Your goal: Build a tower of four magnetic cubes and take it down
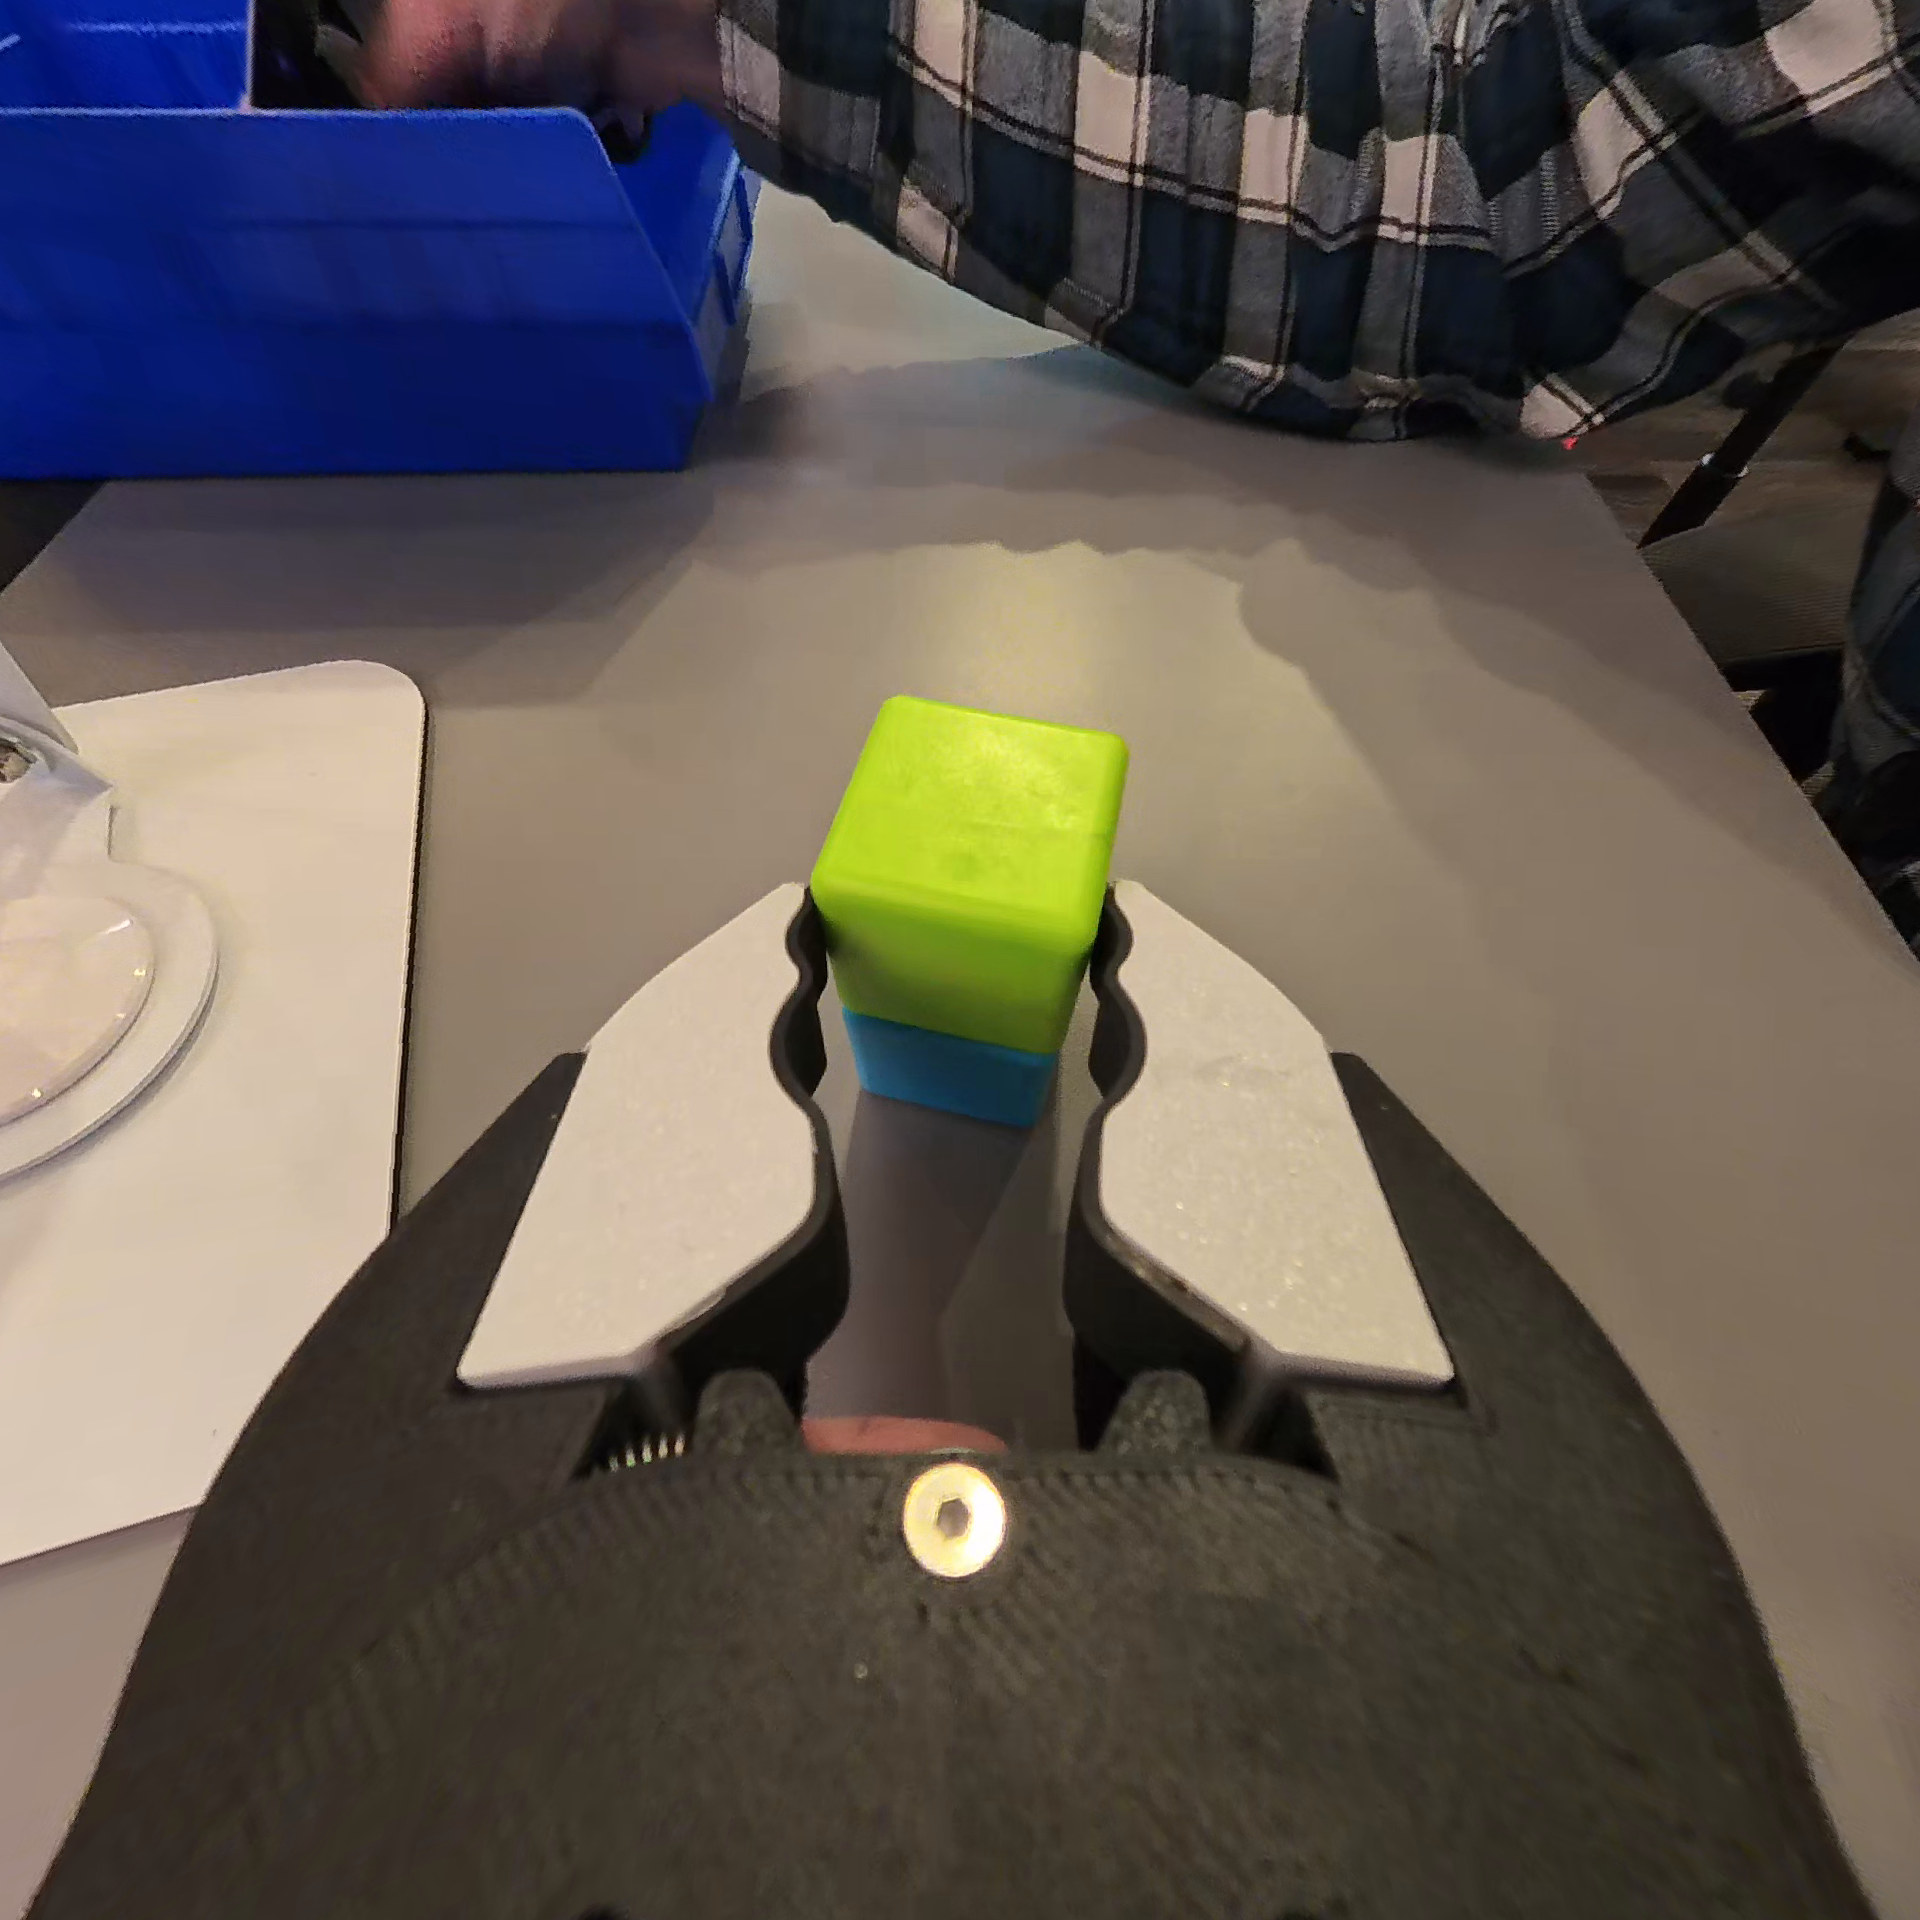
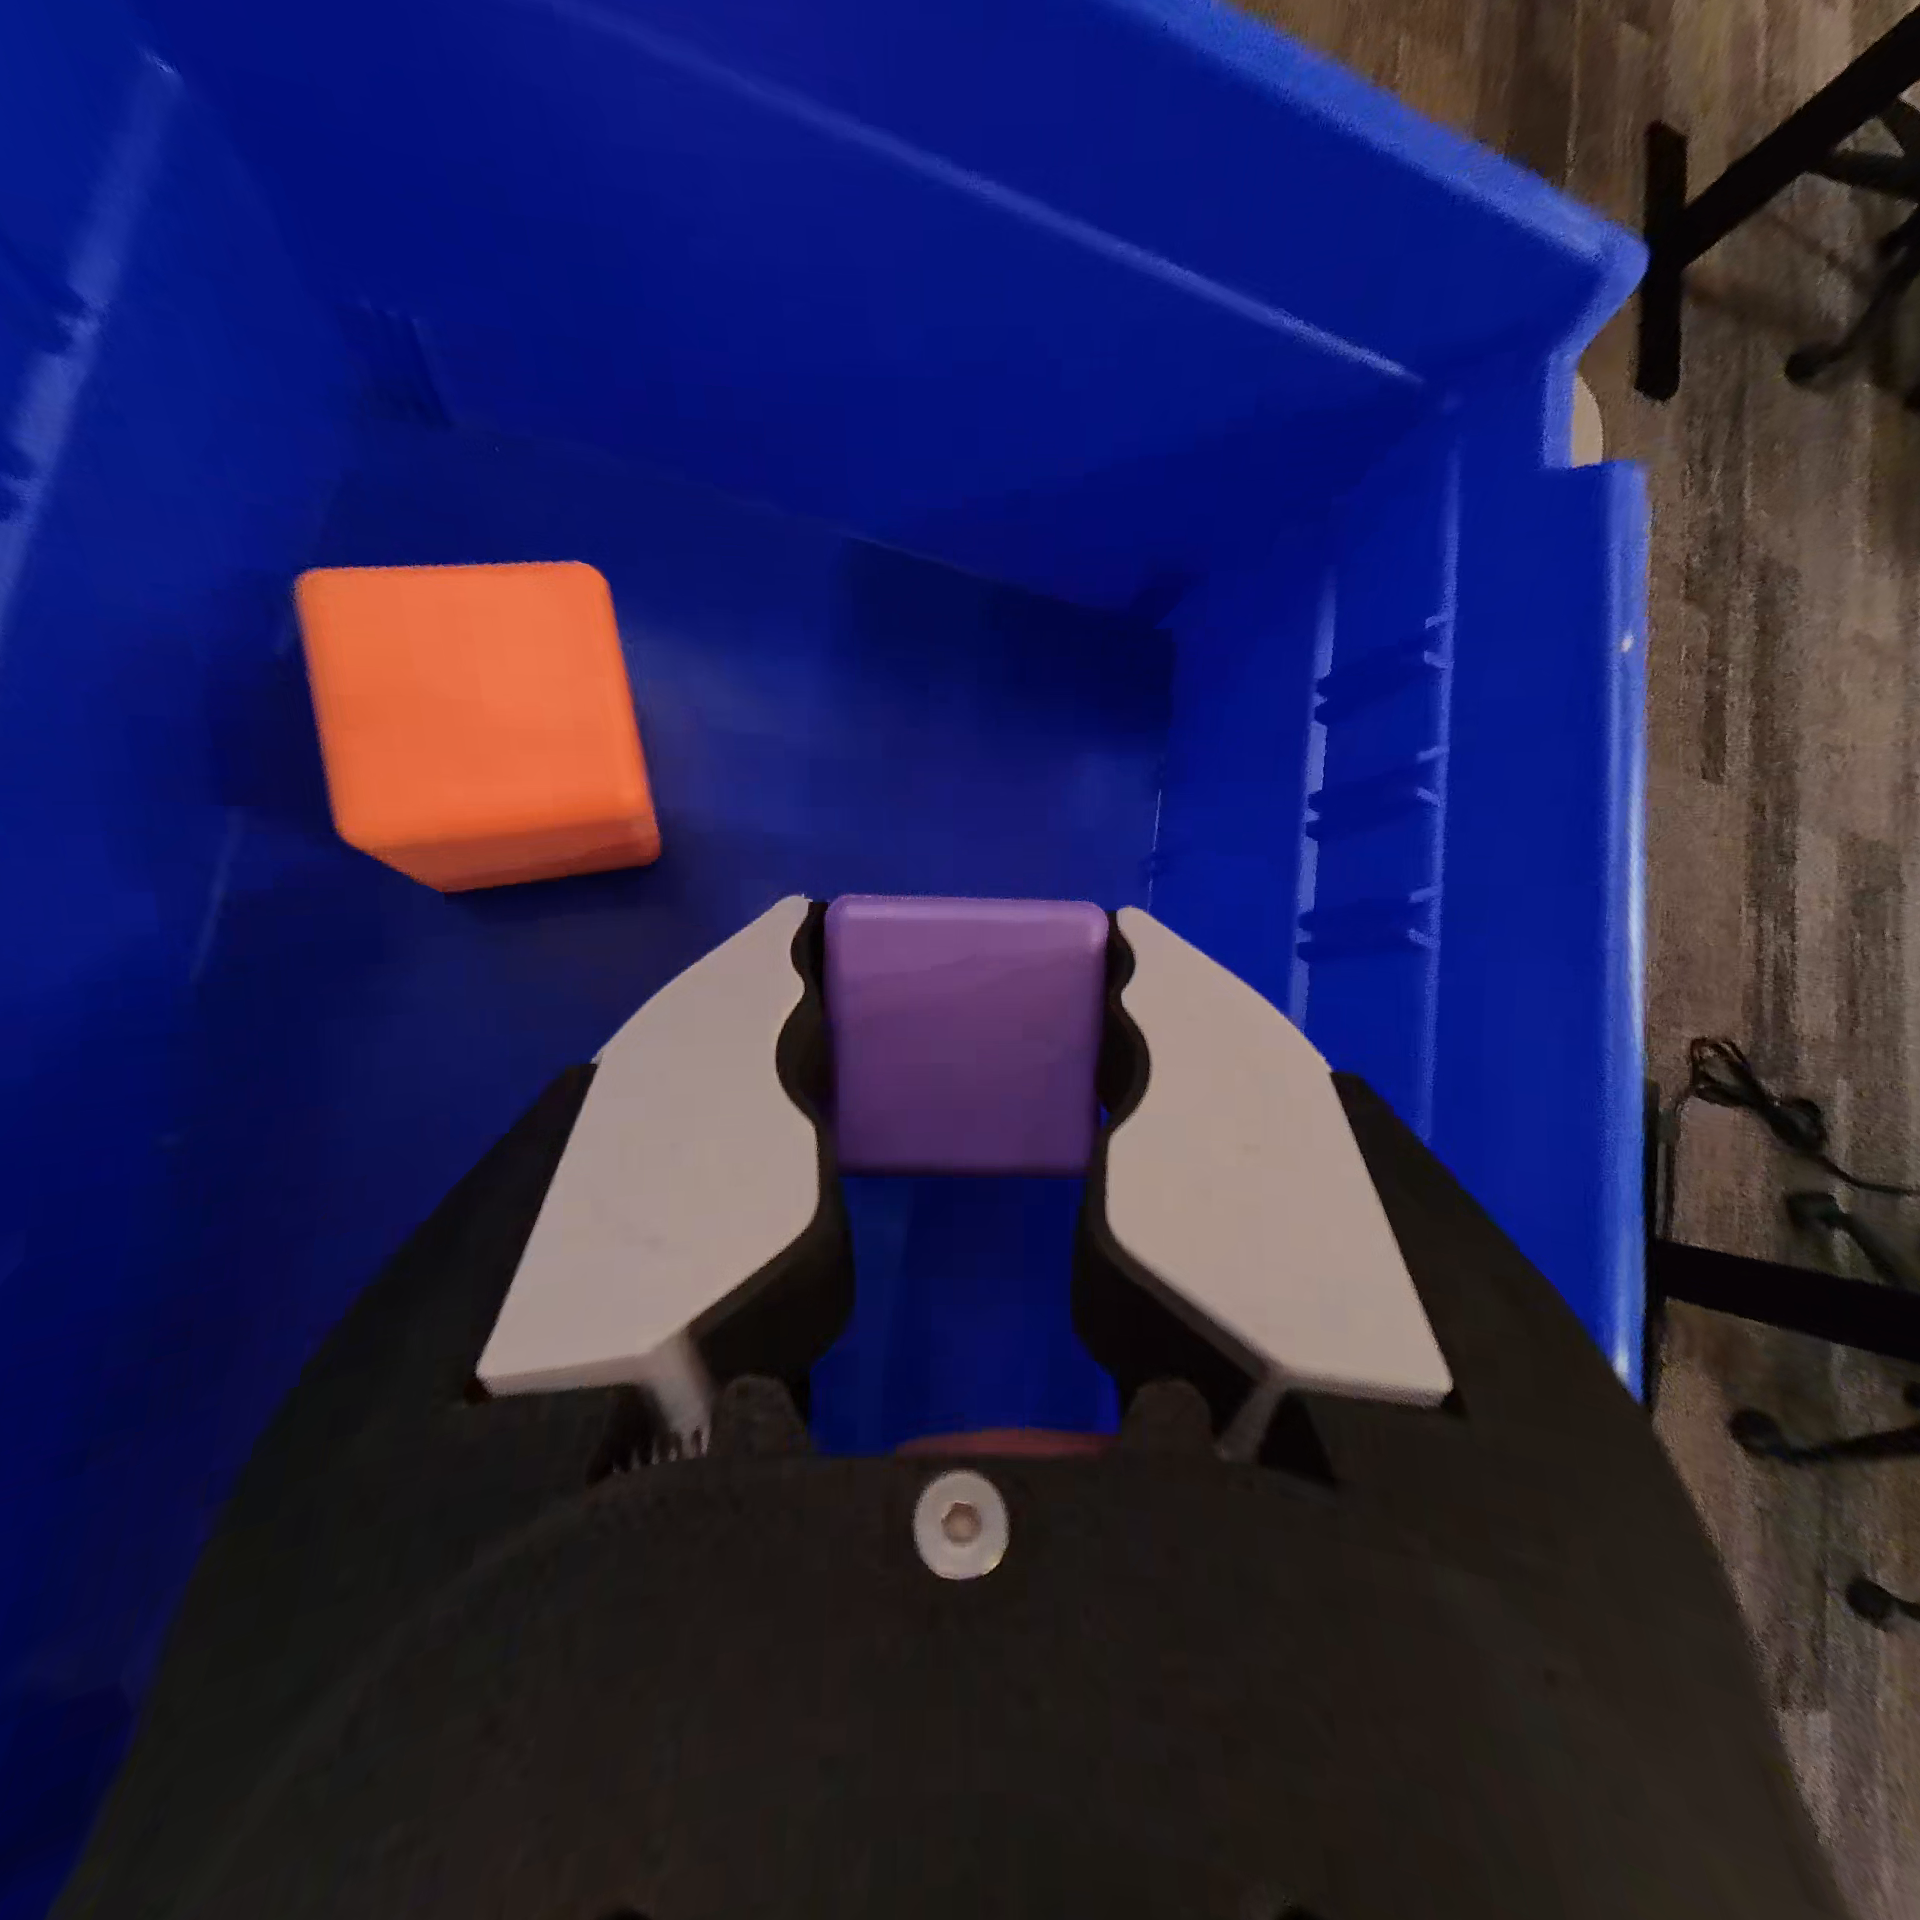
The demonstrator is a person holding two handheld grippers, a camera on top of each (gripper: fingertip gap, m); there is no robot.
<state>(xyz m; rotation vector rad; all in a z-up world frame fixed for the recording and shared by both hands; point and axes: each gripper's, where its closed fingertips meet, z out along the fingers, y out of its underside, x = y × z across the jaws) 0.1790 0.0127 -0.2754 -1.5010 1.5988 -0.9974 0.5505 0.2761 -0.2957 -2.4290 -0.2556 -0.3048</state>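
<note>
In the left wrist view my left gripper (image 1: 958, 925) is shut on a lime green cube (image 1: 966, 862) that sits on top of a blue cube (image 1: 945, 1070), a two-cube stack over the grey table (image 1: 1039, 582). In the right wrist view my right gripper (image 2: 961, 935) is shut on a purple cube (image 2: 961, 1034) inside the blue bin (image 2: 935, 364). An orange cube (image 2: 473, 717) lies on the bin floor, to the left of and beyond the purple one.
The blue bin also shows at the far left in the left wrist view (image 1: 343, 312), with a blurred hand over it. A person in a plaid shirt (image 1: 1351, 187) leans over the table's far side. A white mat (image 1: 260, 935) with a clear object lies left.
</note>
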